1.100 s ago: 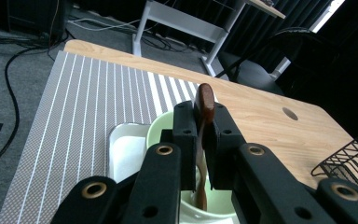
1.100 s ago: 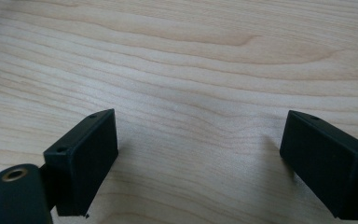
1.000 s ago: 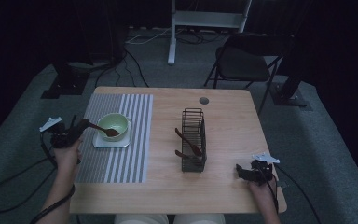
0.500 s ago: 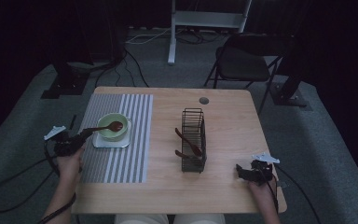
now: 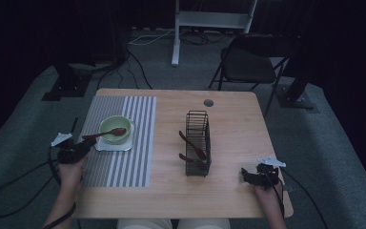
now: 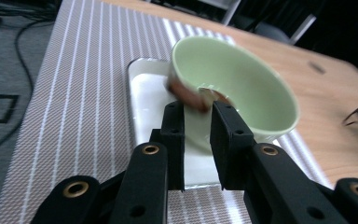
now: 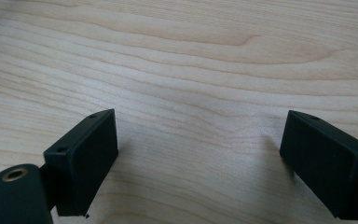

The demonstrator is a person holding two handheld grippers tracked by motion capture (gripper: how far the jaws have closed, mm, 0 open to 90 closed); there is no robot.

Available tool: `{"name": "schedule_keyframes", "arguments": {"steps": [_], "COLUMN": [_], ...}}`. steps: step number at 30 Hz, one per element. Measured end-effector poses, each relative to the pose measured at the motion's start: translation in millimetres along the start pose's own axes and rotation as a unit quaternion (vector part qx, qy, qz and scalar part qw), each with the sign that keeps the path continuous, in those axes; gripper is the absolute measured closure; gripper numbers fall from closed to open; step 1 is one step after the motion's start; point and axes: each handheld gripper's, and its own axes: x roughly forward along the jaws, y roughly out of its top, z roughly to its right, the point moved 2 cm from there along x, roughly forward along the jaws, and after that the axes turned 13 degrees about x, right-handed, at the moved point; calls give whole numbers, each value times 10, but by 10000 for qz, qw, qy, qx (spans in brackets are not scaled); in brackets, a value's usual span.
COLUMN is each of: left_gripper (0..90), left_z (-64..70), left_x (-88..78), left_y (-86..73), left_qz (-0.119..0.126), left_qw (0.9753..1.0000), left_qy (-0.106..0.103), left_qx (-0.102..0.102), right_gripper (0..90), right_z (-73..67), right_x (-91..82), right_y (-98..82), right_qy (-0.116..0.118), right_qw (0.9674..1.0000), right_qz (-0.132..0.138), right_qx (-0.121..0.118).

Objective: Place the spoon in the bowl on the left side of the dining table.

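Since the earlier frame, left gripper [image 5: 82, 148] sits lower left, fingers [image 6: 175, 140] clamped on spoon [image 5: 106, 134] in bowl [image 6: 233, 86]; right gripper [image 7: 200, 163] fingers apart over table [image 7: 191, 56].

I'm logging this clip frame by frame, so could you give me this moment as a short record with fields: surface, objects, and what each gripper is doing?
surface: wooden table with a striped placemat on its left part
bowl: green bowl on a white tray, on the placemat
rack: black wire rack mid-table, holding two brown utensils
left gripper: left gripper shut on the handle of a wooden spoon whose head lies in the bowl
right gripper: right gripper open, holding nothing, low over bare wood at the table's right front
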Motion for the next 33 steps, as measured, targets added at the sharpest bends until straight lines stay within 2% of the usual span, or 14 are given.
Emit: {"name": "schedule_keyframes", "arguments": {"steps": [2,4,11,13,15,17,18,19,20,21,25,29,31,33], "left_gripper": [675,571,290,265,157,132,72,72,59,0,0,0,0,0], "left_z": [13,25,74,93,117,141,150,163,176,187,233,268,282,301], "left_x": [12,18,-30,-58,-73,-94,-113,-141,-163,-187,-260,-347,-388,-417], "left_y": [-24,-49,-130,-156,-176,-199,-211,-226,-239,-256,-322,-370,-386,-413], "left_qz": [-92,-169,-407,-407,-510,-559,-550,-489,-444,-451,-494,-396,-418,-495], "left_qw": [9999,9997,9978,9975,9968,9954,9948,9942,9945,9945,9931,9936,9940,9932], "left_qy": [100,121,412,410,393,501,564,670,649,639,659,696,702,703], "left_qx": [98,123,318,400,482,600,648,681,691,692,838,797,728,782], "right_gripper": [106,106,106,106,106,106,106,106,106,106,106,106,106,106], "right_z": [0,0,0,0,0,0,0,0,0,0,-1,-1,-1,-1], "right_x": [0,0,0,0,0,0,0,0,0,0,-1,-1,-1,-1], "right_y": [0,0,0,0,0,0,0,0,0,0,0,0,0,0], "right_qy": [-1,-2,-1,-1,-1,0,-1,-1,-2,-1,-1,-2,-2,-2], "right_qw": [10000,10000,10000,10000,10000,10000,10000,10000,10000,10000,10000,10000,10000,10000], "right_qz": [0,-1,0,0,0,0,0,0,-2,0,-4,-4,-4,-3], "right_qx": [-3,1,-2,0,0,1,-2,-2,3,0,5,5,5,3]}}
